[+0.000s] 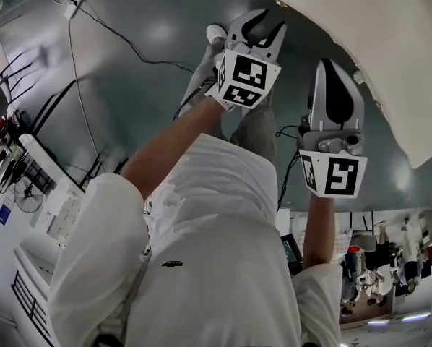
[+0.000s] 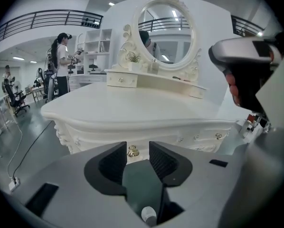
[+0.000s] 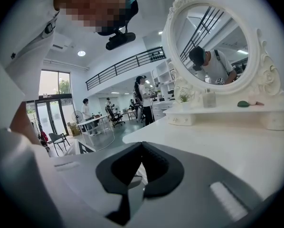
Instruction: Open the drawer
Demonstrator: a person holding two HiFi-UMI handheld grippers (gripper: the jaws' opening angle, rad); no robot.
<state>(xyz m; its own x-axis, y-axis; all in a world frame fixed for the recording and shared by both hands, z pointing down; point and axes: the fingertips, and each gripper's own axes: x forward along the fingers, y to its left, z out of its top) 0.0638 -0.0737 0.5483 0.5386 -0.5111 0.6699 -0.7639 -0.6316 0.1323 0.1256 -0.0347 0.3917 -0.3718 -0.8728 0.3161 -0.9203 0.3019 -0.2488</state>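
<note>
Your left gripper (image 2: 138, 150) jaws apart, gold drawer handle (image 2: 132, 151) framed between them, untouched, your right gripper (image 3: 142, 146) jaws together, empty.

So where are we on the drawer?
Done: nothing yet; the drawer looks shut. In hand: the left gripper is open, its fingers lined up on the gold handle but short of it. The right gripper is shut and empty. Left: reach the handle, close on it, pull.

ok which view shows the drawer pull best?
Left gripper view: gold drawer pull framed between the left gripper's open jaws. Head and right gripper views show only the dresser top, no pull.
</note>
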